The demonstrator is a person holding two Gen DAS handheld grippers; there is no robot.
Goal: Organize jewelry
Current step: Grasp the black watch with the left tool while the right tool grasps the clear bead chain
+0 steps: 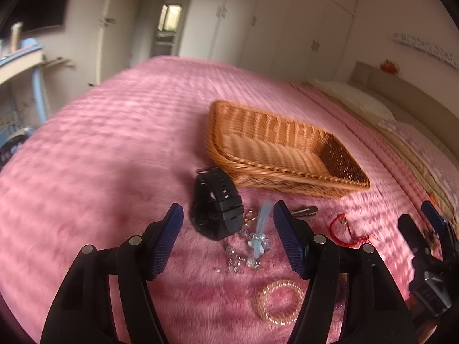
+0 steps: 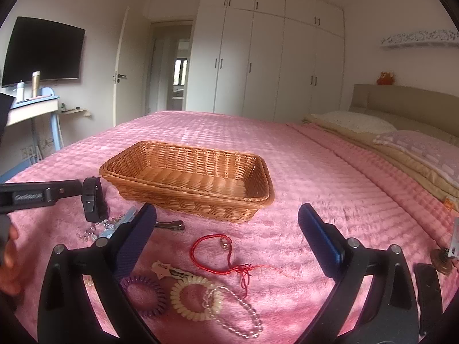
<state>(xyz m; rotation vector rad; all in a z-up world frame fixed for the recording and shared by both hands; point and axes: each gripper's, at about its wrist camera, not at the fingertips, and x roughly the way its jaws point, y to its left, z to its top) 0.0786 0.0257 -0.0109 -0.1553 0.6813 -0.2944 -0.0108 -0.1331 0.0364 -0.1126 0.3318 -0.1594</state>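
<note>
An empty wicker basket sits on the pink bedspread. In front of it lie a black watch, a clear bead piece with a light blue clip, a metal hair clip, a red string bracelet, a cream coil hair tie, a purple coil tie and a clear bead bracelet. My left gripper is open, just above the watch and bead piece. My right gripper is open, over the red bracelet.
The pink bedspread stretches far around the basket. Pillows and a headboard lie at the right. A desk stands left of the bed, wardrobes behind. A small brown object lies at the right edge.
</note>
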